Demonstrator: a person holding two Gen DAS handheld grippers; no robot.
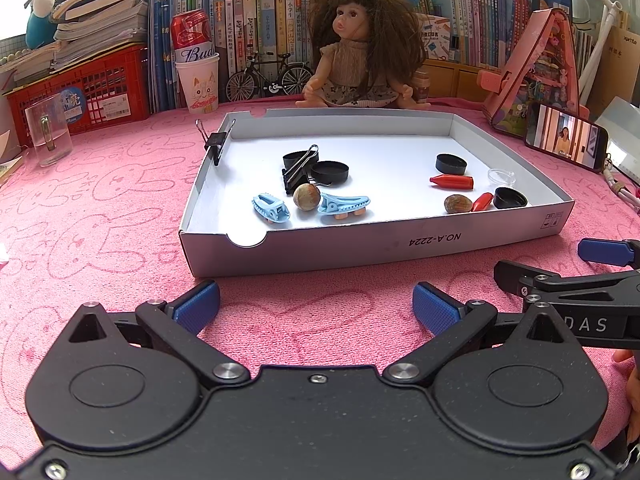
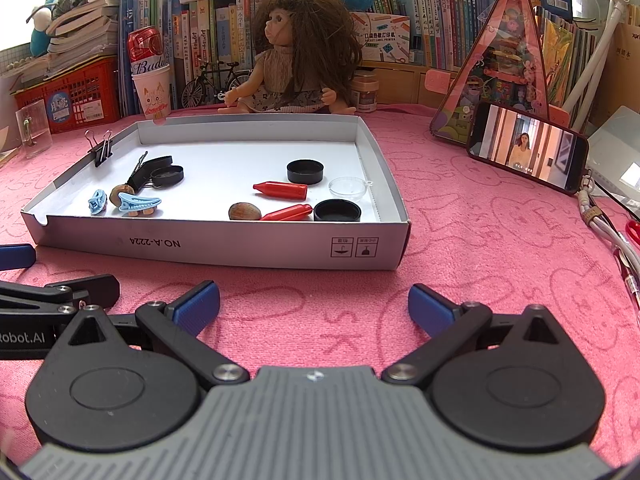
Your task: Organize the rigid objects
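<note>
A white shallow box [image 1: 392, 244] [image 2: 240, 246] lies on the pink cloth. Inside are two blue hair clips [image 1: 271, 208] [image 2: 138, 203], two nuts [image 1: 306, 197] [image 2: 244, 212], black binder clips [image 1: 298, 168], three black caps [image 1: 451, 164] [image 2: 305, 171], two red pen caps [image 1: 452, 181] [image 2: 281, 189] and a clear lid [image 2: 348, 187]. A binder clip [image 1: 214, 145] [image 2: 101, 151] grips the box's left wall. My left gripper [image 1: 316, 308] is open and empty in front of the box. My right gripper [image 2: 314, 306] is open and empty, beside the left one.
A doll [image 1: 362, 52] sits behind the box, before shelves of books. A phone [image 2: 528, 148] leans at the right by a pink triangular case [image 2: 508, 64]. A glass mug [image 1: 48, 132], a red crate [image 1: 80, 92] and a paper cup with a can [image 1: 198, 80] stand left.
</note>
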